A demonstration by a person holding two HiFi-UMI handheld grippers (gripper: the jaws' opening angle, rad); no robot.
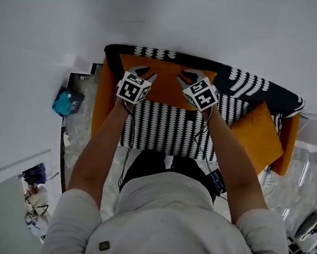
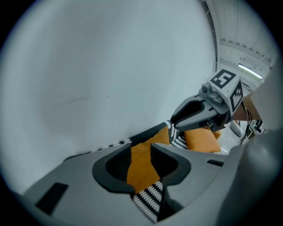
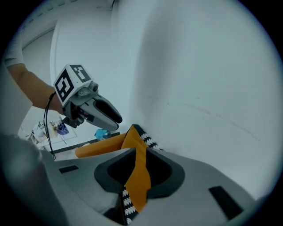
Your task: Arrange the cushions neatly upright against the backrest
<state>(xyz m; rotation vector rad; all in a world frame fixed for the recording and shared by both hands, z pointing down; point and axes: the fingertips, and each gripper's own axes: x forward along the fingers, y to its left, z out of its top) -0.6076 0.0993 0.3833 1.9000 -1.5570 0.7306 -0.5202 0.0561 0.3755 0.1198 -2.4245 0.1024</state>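
Observation:
An orange cushion (image 1: 165, 88) is held up in front of the backrest (image 1: 247, 82) of a sofa covered in black-and-white patterned fabric. My left gripper (image 1: 141, 73) is shut on its left top part, and the fabric (image 2: 140, 165) fills the gap between its jaws. My right gripper (image 1: 191, 76) is shut on the right top part, where a thin orange edge (image 3: 138, 176) runs between its jaws. A second orange cushion (image 1: 257, 137) lies tilted on the right of the seat, also seen as the cushion (image 2: 202, 140) behind the right gripper (image 2: 194, 115).
The sofa has orange armrests (image 1: 102, 98) on both sides and stands against a white wall (image 1: 214, 22). A teal object (image 1: 67, 102) sits on the floor to its left. Cables and small items lie on the floor at lower left (image 1: 35, 187).

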